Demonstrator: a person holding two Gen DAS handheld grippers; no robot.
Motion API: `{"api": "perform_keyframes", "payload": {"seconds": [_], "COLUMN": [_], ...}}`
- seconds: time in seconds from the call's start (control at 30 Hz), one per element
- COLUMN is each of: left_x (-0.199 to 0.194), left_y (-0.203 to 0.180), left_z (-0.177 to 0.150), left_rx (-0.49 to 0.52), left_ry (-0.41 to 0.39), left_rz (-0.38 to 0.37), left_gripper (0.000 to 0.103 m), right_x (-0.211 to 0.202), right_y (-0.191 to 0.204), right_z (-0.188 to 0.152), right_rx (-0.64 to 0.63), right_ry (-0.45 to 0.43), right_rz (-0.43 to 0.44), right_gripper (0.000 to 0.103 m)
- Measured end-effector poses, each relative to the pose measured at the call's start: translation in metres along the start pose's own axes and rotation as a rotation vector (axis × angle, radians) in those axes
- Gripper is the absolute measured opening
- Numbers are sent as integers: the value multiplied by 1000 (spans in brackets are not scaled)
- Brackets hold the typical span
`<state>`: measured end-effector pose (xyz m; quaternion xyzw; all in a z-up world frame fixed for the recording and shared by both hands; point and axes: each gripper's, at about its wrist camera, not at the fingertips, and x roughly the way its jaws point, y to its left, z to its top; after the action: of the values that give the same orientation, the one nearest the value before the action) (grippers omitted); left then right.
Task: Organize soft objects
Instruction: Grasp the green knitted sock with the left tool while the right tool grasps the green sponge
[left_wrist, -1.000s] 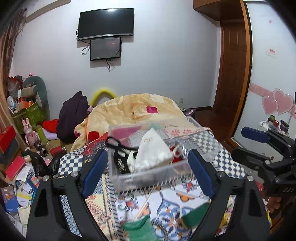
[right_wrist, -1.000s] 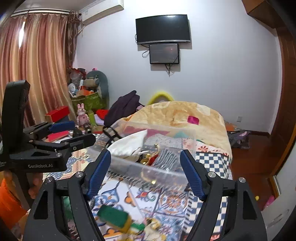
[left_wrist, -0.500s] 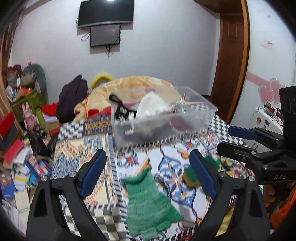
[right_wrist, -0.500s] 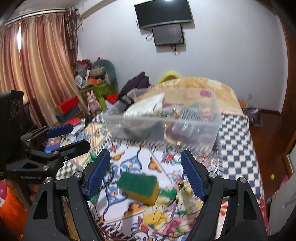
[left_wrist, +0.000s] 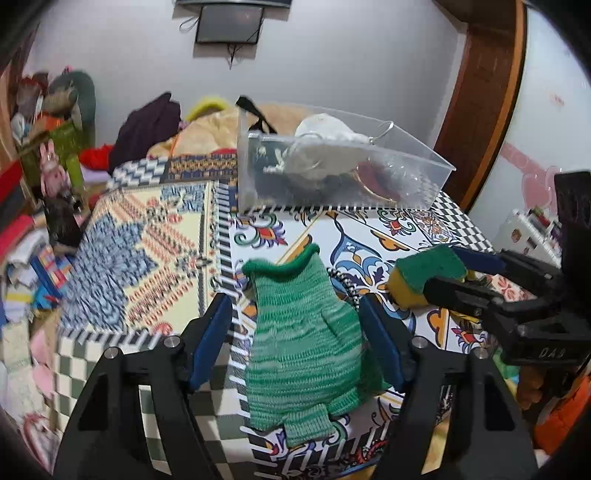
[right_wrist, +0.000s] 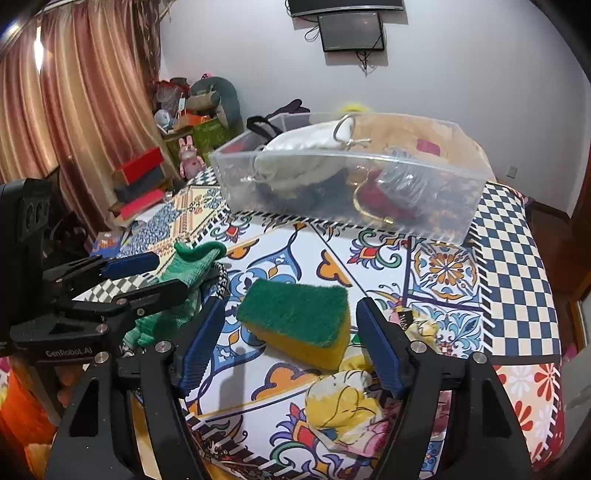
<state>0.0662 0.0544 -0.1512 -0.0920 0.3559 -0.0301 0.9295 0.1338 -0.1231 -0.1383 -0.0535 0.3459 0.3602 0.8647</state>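
A green knitted glove (left_wrist: 303, 339) lies flat on the patterned tablecloth (left_wrist: 147, 236). My left gripper (left_wrist: 295, 339) is open, its jaws on either side of the glove. A green and yellow sponge (right_wrist: 299, 321) lies to the right; my right gripper (right_wrist: 291, 339) is open with its jaws on either side of it. The sponge also shows in the left wrist view (left_wrist: 424, 277), and the glove in the right wrist view (right_wrist: 184, 269). A clear plastic bin (right_wrist: 351, 181) with a white pouch and other items stands at the back of the table.
A yellow patterned cloth (right_wrist: 343, 402) lies near the front edge by the right gripper. A black-and-white cord (left_wrist: 343, 284) lies beside the glove. Boxes and toys (right_wrist: 177, 147) clutter the floor to the left. A bed with a blanket (left_wrist: 207, 129) is behind.
Both grippers have tilted down and moved closer to the table. The left one now straddles the glove and the right one straddles the sponge. Both stay open.
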Motion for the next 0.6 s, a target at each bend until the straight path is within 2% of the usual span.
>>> {"api": "perform_keyframes", "payload": {"seconds": [0.1, 0.13, 0.2, 0.23, 0.33, 0.53, 0.6], "left_x": [3, 3, 3, 3, 3, 0, -2], "left_y": [2, 3, 2, 2, 2, -2, -2], "left_z": [-3, -3, -3, -4, -4, -5, -4], "left_rx": [-13, -12, -11, -9, -13, 2, 3], "left_ry": [11, 14, 14, 13, 20, 7, -1], "left_rz": [-16, -21, -26, -27, -53, -26, -22], "left_gripper": [57, 51, 47, 43, 31, 16, 14], "right_x": [5, 6, 4, 3, -1, -6, -7], "right_y": [0, -1, -3, -4, -8, -11, -10], "right_z": [-2, -3, -2, -2, -1, -1, 0], "right_rx": [1, 7, 19, 23, 40, 55, 54], "right_ry": [19, 21, 14, 11, 5, -8, -14], "right_rz": [6, 10, 15, 16, 23, 34, 34], "right_gripper": [58, 57, 54, 47, 37, 28, 23]}}
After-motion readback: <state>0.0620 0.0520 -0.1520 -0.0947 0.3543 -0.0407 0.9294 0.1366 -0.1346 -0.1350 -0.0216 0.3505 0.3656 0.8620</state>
